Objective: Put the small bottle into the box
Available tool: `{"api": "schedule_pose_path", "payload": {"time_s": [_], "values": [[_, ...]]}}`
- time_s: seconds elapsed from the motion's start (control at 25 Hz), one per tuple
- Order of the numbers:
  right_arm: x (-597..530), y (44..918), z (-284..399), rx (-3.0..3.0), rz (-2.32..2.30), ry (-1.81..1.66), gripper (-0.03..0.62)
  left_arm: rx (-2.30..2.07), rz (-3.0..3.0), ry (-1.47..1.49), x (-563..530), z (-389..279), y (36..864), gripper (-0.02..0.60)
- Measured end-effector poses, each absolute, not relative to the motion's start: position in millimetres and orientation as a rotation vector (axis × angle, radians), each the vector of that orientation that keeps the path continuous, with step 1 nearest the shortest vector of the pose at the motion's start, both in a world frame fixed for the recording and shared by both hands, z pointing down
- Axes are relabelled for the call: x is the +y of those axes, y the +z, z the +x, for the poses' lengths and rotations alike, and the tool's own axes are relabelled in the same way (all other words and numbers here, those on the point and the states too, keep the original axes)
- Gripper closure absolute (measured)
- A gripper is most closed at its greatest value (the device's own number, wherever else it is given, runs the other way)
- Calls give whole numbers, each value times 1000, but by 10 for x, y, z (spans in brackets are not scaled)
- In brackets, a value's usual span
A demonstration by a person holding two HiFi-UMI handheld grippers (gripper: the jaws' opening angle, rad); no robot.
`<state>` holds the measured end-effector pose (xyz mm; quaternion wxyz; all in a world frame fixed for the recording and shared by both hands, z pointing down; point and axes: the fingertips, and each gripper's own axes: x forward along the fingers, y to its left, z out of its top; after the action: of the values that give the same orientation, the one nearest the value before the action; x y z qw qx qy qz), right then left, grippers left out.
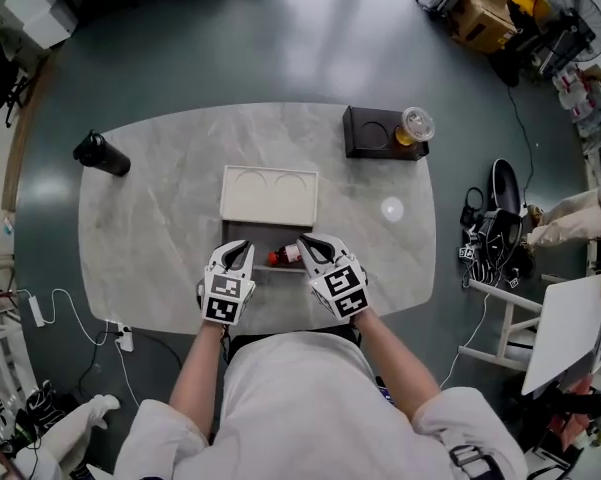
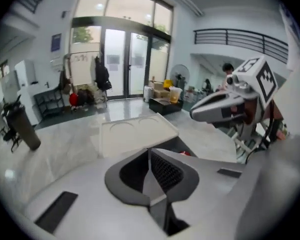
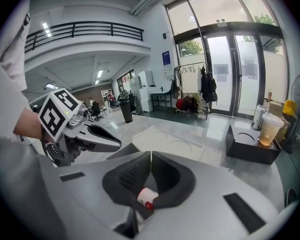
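Bottle [image 1: 283,256], small with a red end, is seen in the head view between the two grippers, over the dark box [image 1: 238,233] at the table's [image 1: 160,228] 6 o'clock edge. It is met by the right gripper [image 1: 308,244] from 3 o'clock, while the left gripper [image 1: 238,249] is placed at 9 o'clock of it. A white lid [image 1: 269,196] lies just beyond the box at 12 o'clock. A black flask [image 1: 102,154] stands near the 10 o'clock edge, and a dark tray [image 1: 375,133] with a cup [image 1: 416,125] is at 1 o'clock. Bare marble is left open on both sides of the box. Black-and-white square patterns are carried on both marker cubes; no words are shown.

From the left gripper view, the left gripper [image 2: 149,156] is shown with its jaws pressed together on nothing. Only a red speck of the bottle [image 2: 185,153] is seen past them, beside the box [image 2: 175,145] and the lid [image 2: 137,133]. The right gripper [image 2: 224,106] is seen at 2 o'clock.

From the right gripper view, the right gripper [image 3: 150,156] is shown clenched on the bottle [image 3: 146,198], a fact not clear from above. A white label with red print is seen, too small to be read. The left gripper [image 3: 97,139] is seen at 9 o'clock.
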<state>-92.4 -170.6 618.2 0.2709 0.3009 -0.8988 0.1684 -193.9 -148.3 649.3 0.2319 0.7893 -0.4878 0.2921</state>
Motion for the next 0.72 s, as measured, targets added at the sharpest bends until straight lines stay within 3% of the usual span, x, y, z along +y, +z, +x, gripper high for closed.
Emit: {"api": "schedule_pose_path", "payload": {"time_s": [0.32,0.72], "values": [[-1542,6192,-1123,-2393,851,473,568,-1440,2088,575,-1285,-2227,6315,560],[-1535,5692,-1010,-2496,973,387,569,-1472,2163,440,-1312,-1913,5867,560]]}}
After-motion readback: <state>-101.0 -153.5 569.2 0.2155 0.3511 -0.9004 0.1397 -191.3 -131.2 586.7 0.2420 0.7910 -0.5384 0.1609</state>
